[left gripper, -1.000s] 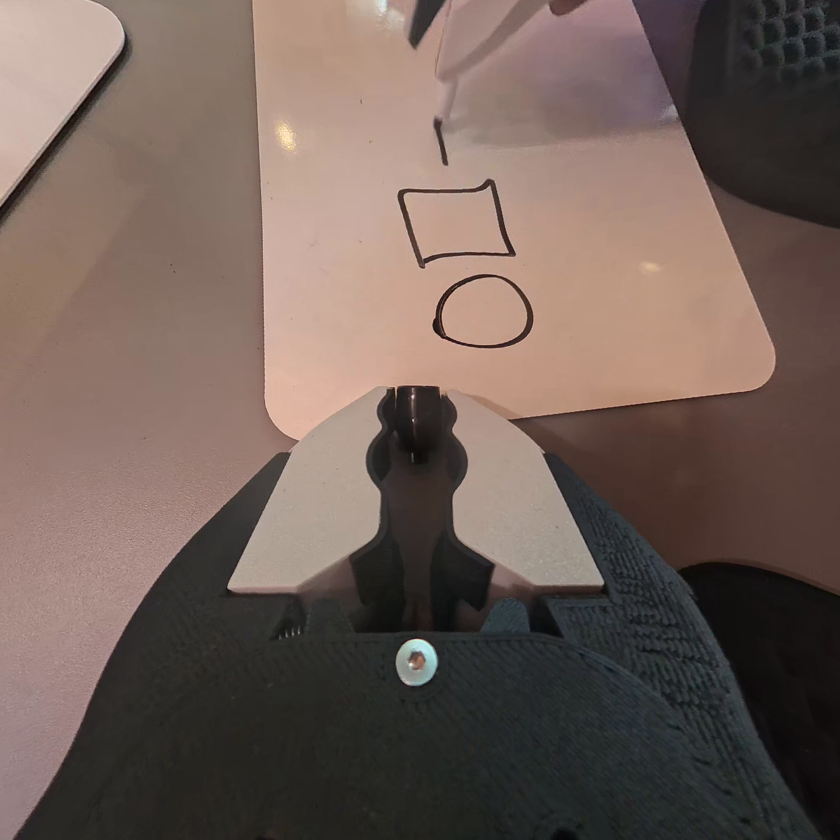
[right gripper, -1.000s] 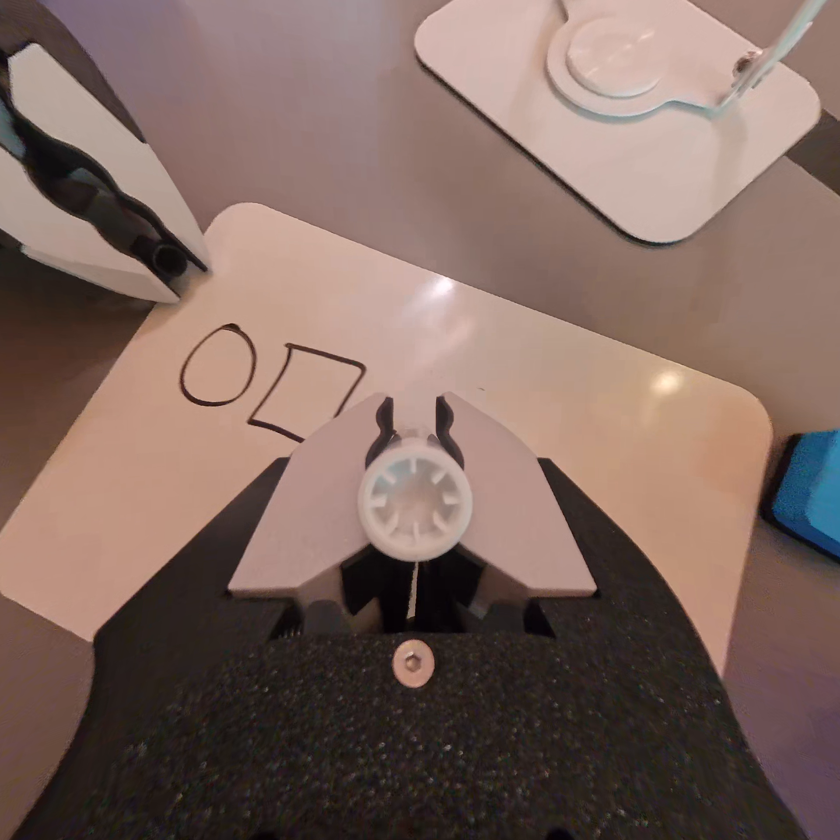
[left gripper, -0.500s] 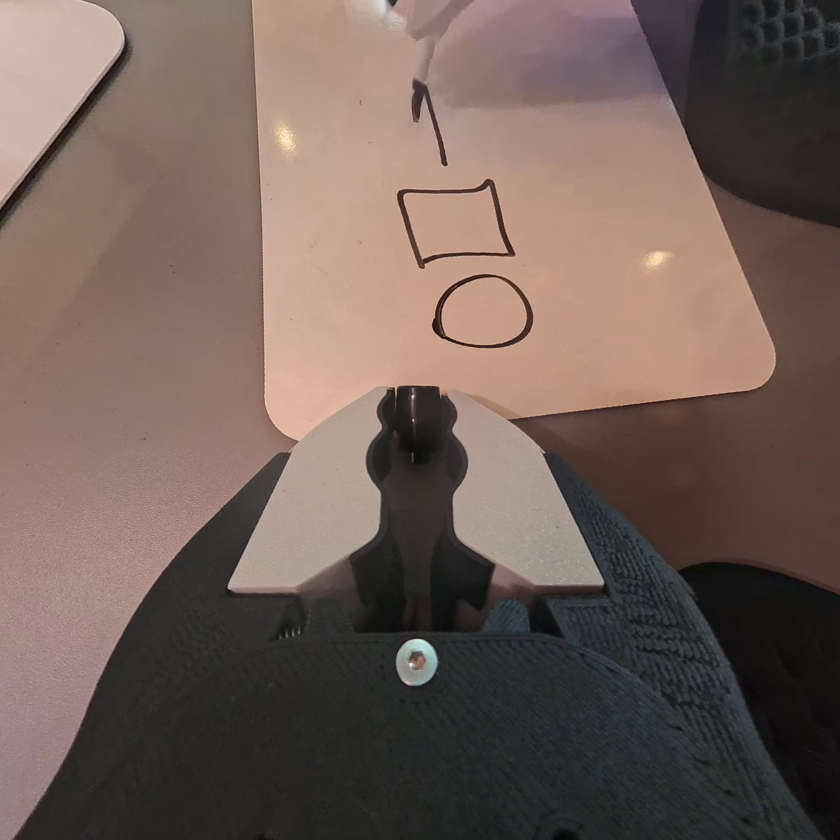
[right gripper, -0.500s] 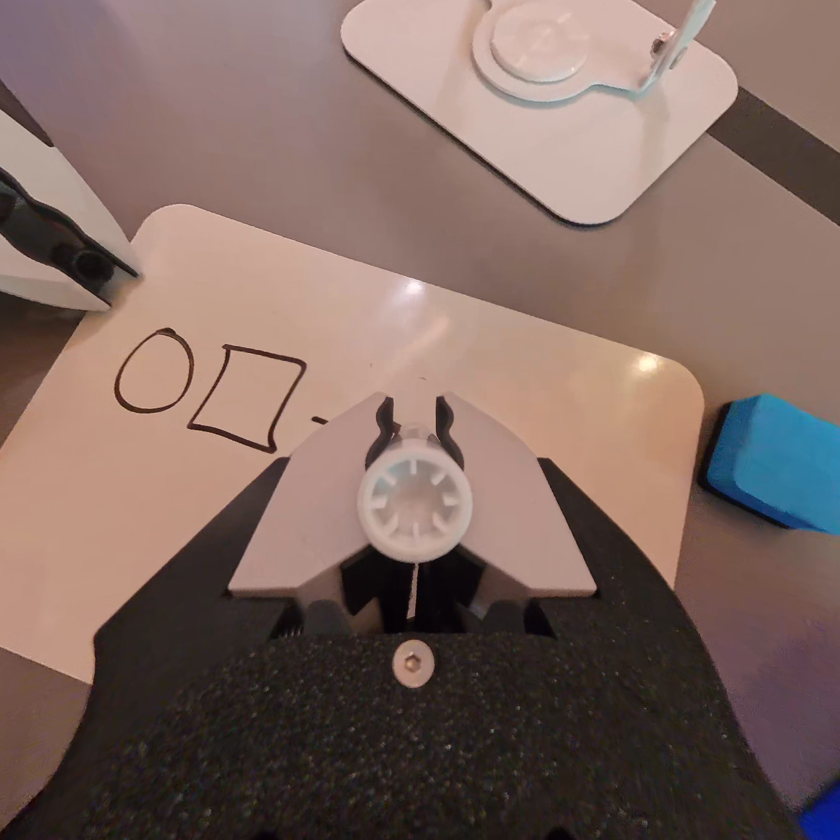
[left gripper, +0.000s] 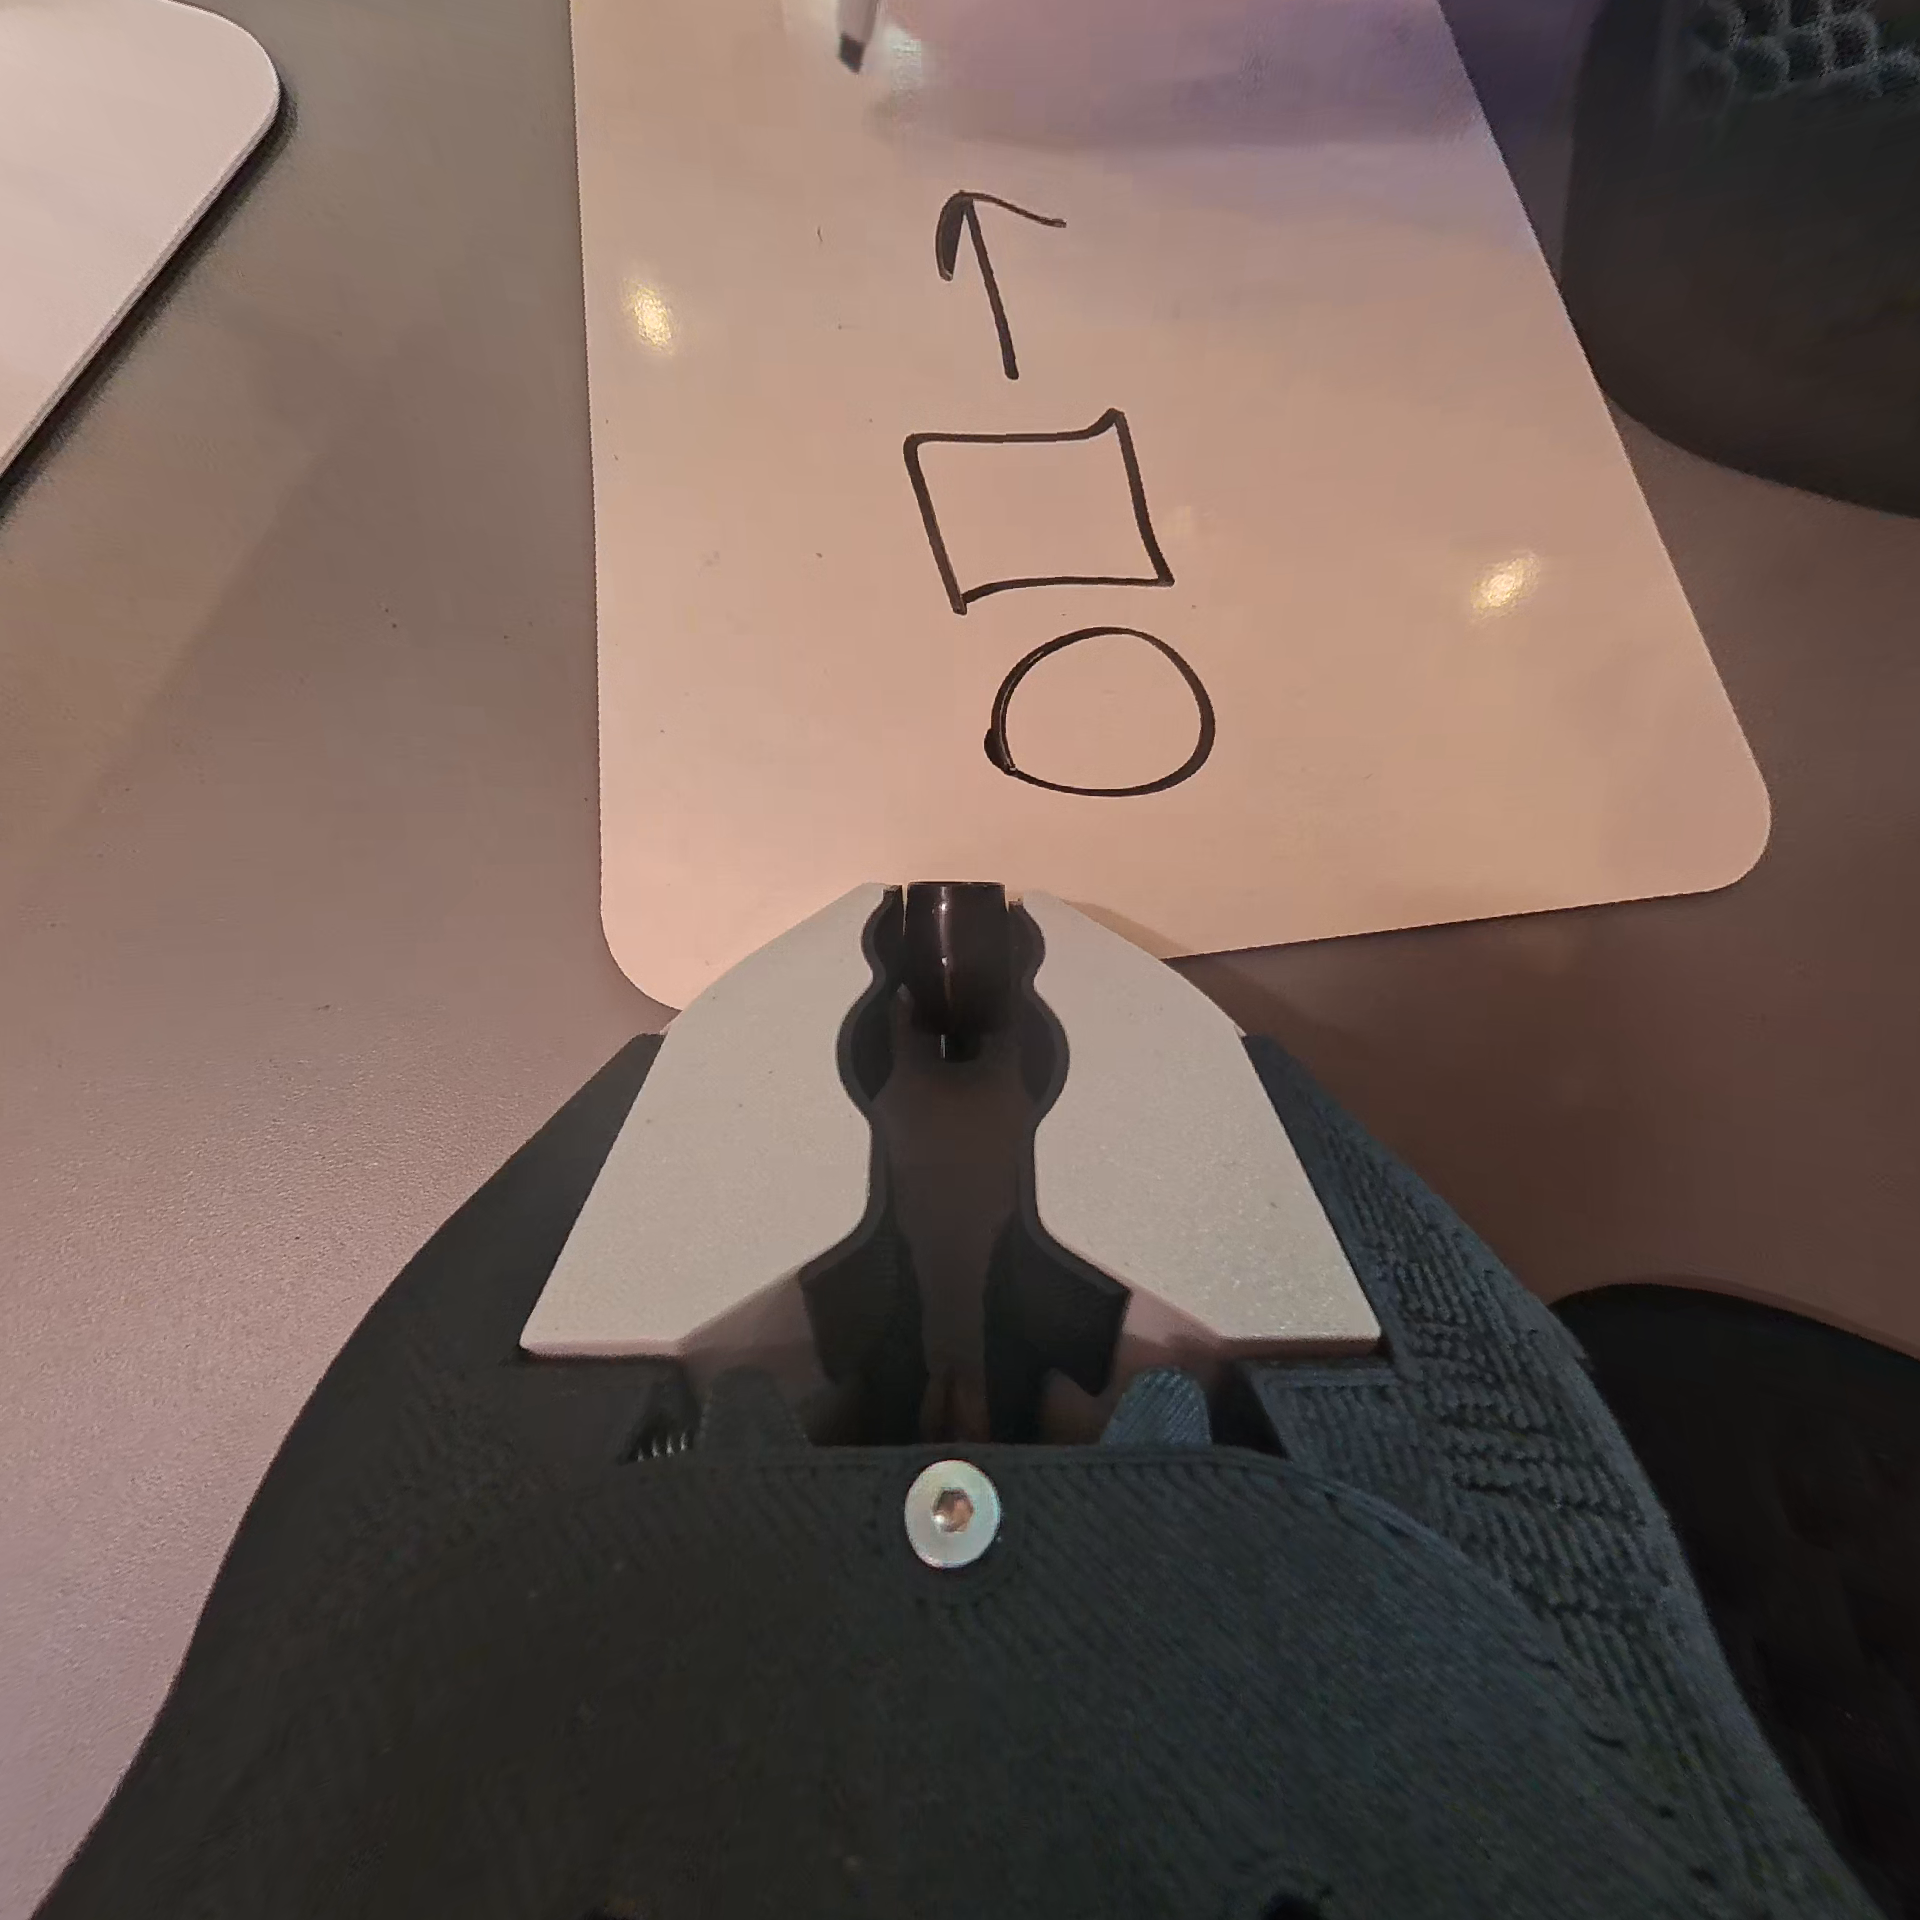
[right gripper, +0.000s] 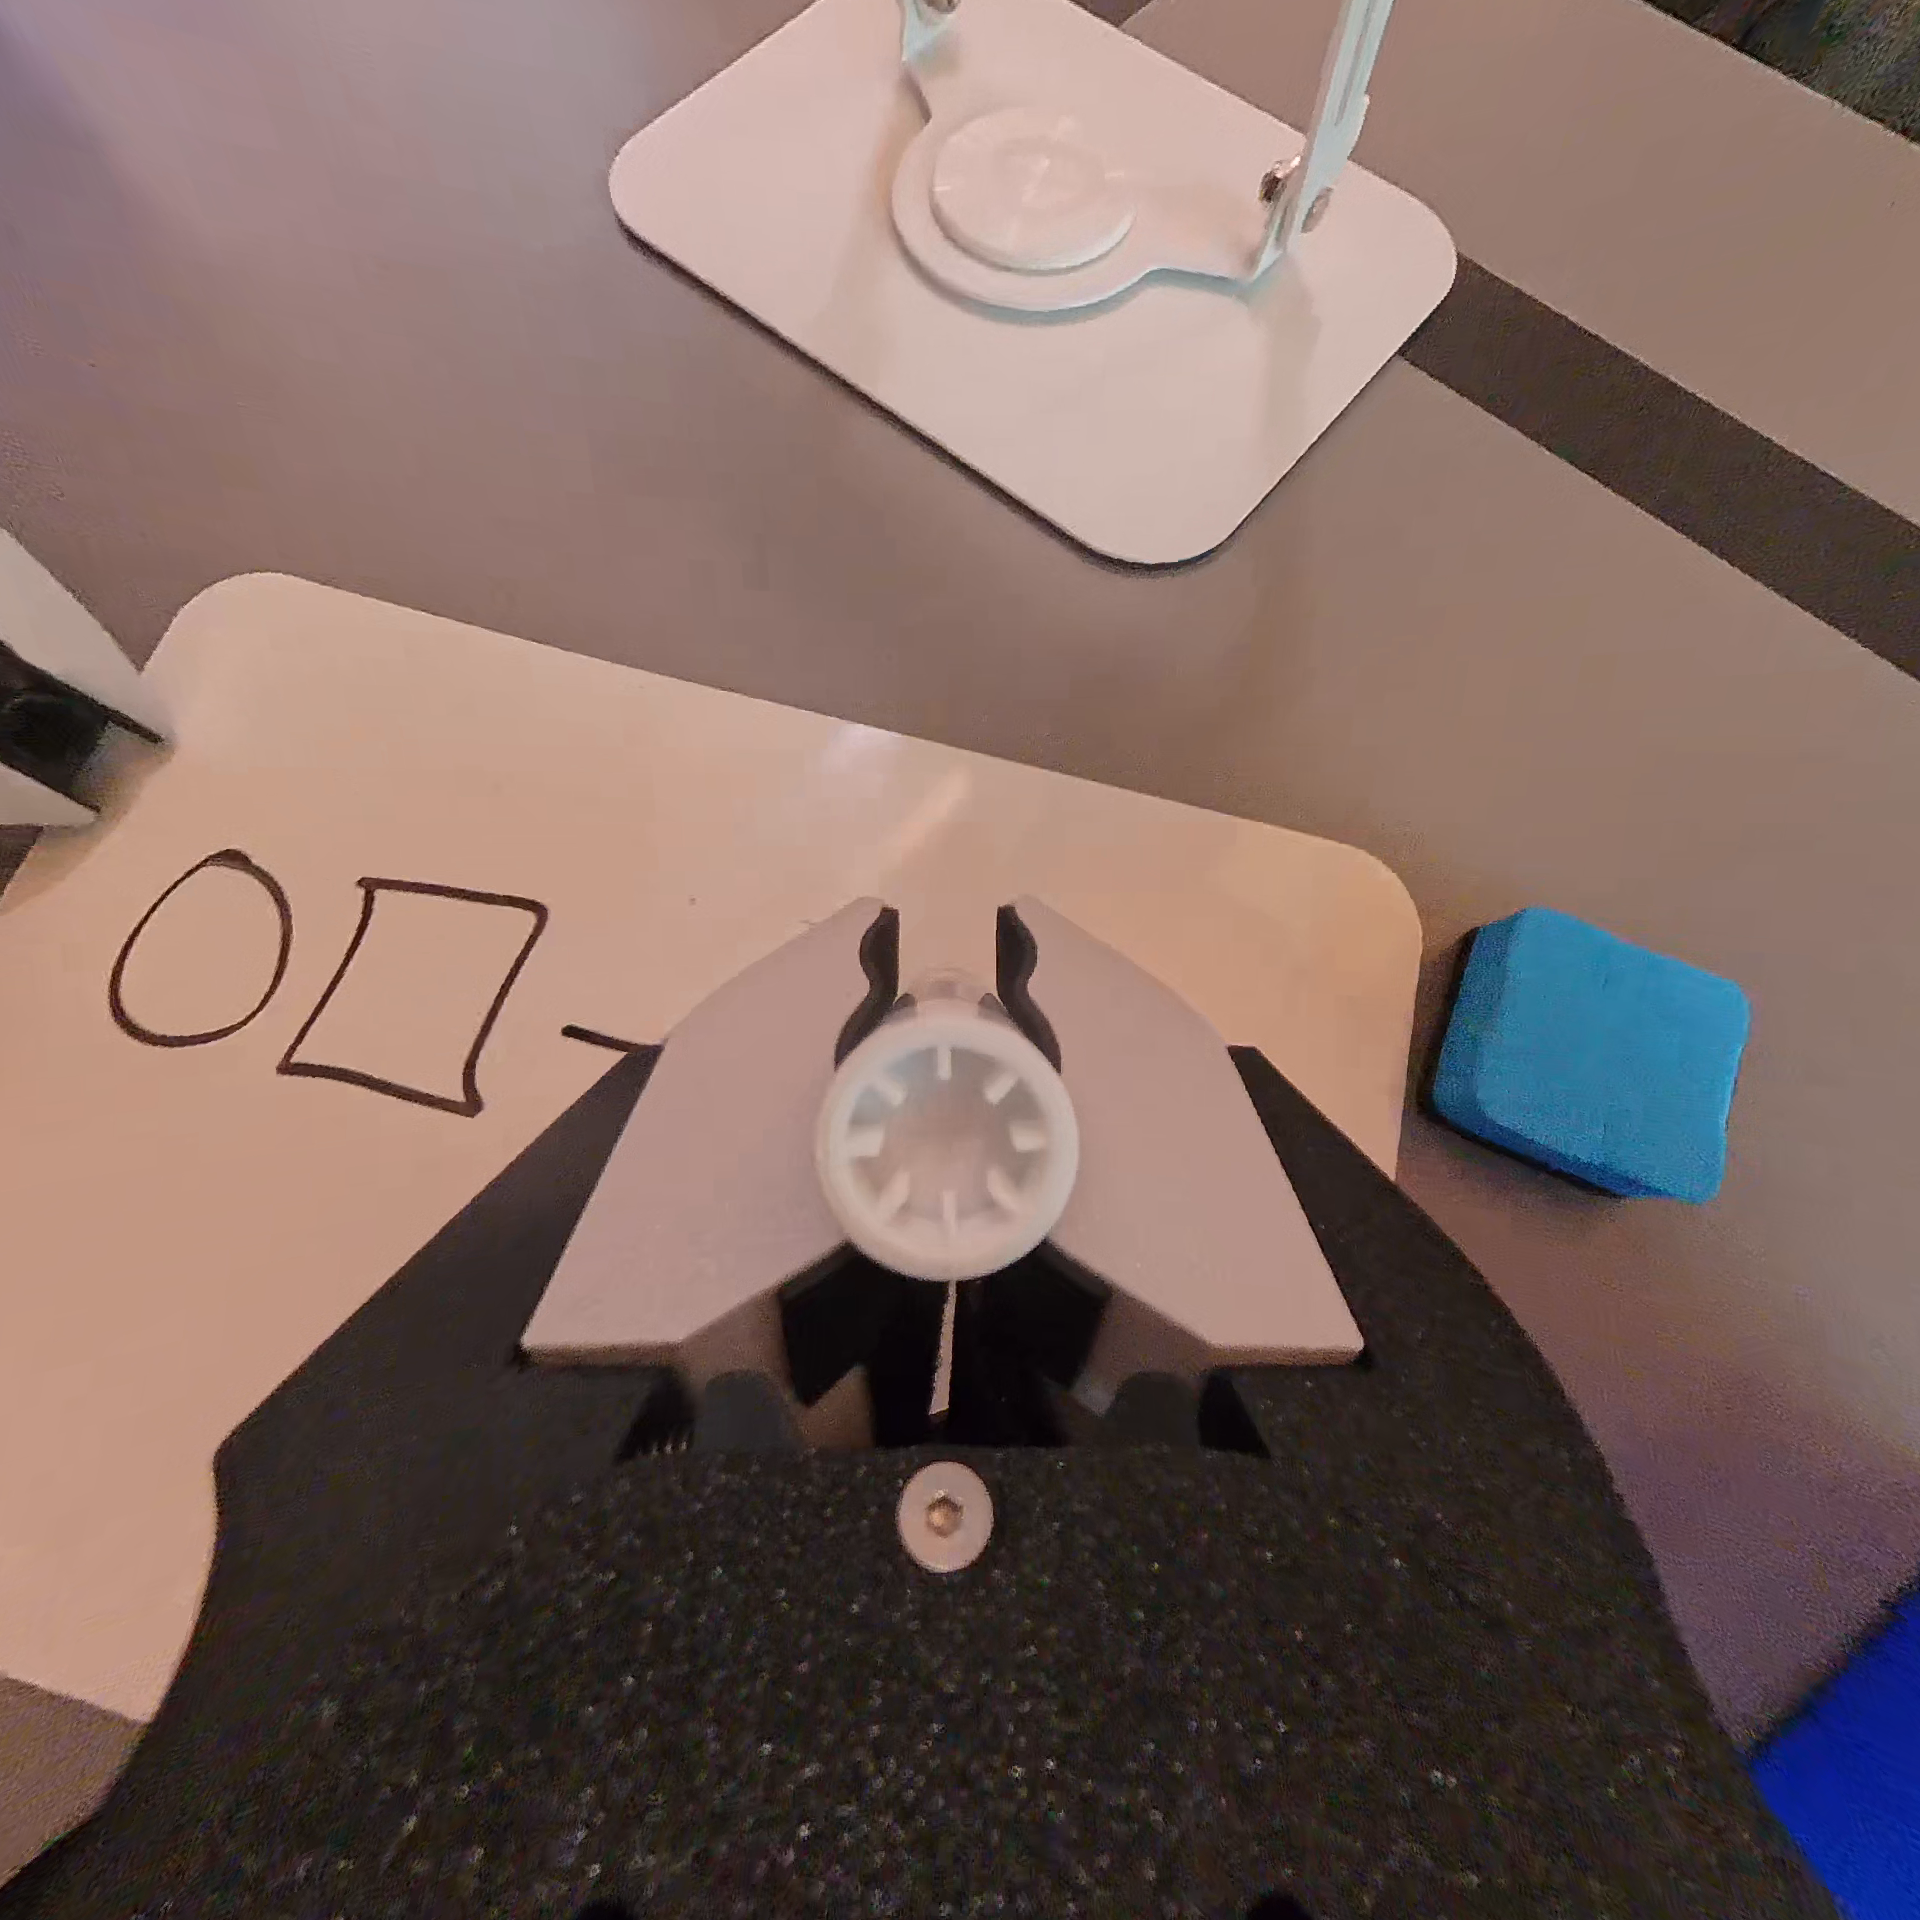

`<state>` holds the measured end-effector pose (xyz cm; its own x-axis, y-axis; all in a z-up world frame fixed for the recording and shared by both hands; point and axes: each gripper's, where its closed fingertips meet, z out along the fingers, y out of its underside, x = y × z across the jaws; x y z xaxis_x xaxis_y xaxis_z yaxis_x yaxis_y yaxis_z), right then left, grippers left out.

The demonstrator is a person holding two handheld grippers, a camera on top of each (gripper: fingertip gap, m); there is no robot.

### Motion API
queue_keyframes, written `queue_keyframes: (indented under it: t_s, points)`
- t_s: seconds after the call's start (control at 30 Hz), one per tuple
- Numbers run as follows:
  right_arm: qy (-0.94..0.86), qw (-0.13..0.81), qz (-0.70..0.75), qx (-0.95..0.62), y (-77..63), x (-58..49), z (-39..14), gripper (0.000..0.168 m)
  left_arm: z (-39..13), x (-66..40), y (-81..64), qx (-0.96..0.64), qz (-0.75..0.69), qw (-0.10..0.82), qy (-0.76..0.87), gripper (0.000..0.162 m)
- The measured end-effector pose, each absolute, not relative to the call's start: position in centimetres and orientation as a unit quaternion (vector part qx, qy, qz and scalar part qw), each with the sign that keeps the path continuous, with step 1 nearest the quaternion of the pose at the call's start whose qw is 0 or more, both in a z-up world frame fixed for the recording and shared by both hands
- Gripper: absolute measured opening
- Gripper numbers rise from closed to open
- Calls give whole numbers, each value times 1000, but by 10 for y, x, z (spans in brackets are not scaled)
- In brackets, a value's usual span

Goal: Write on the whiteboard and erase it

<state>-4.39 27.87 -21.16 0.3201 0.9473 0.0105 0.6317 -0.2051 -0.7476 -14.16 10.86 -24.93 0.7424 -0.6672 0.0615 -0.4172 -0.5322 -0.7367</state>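
The whiteboard (left gripper: pixel 790 582) lies flat on the table and bears a drawn black circle (left gripper: pixel 1101 712), a square (left gripper: pixel 1039 514) and an arrow (left gripper: pixel 987 270). My left gripper (left gripper: pixel 951 904) rests at the board's near edge, shut on a small black marker cap (left gripper: pixel 951 951). My right gripper (right gripper: pixel 943 920) is shut on a white marker (right gripper: pixel 945 1143), seen end-on over the board (right gripper: pixel 727 831). The marker tip (left gripper: pixel 852 42) hangs just above the board, beyond the arrowhead. A blue eraser (right gripper: pixel 1590 1049) lies on the table just off the board's right end.
A white stand base (right gripper: pixel 1039 260) with a thin upright arm stands beyond the board; its corner shows in the left wrist view (left gripper: pixel 114 187). The right gripper's dark body (left gripper: pixel 1766 208) sits right of the board. A blue thing (right gripper: pixel 1849 1766) shows at the bottom right. The tips of one gripper are about 20 cm away from the tips of the other.
The marker finished the arrow: shaft first, then the head. It then lifted off and moved past it toward the board's far end. The left gripper stayed still.
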Motion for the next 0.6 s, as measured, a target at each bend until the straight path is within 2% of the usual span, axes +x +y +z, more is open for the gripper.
queue_keyframes:
  t_s: [0.3,0.47,0.6]
  points:
    - [-536,286,225,-762,245,-12,-221,18,-249,-142,109,-858,-172,366,315,19]
    - [-527,327,236,-749,274,-36,-211,18,-250,-142,109,-858,-172,366,315,20]
    - [-536,312,230,-750,283,-45,-221,19,-250,-142,109,-858,-173,367,315,19]
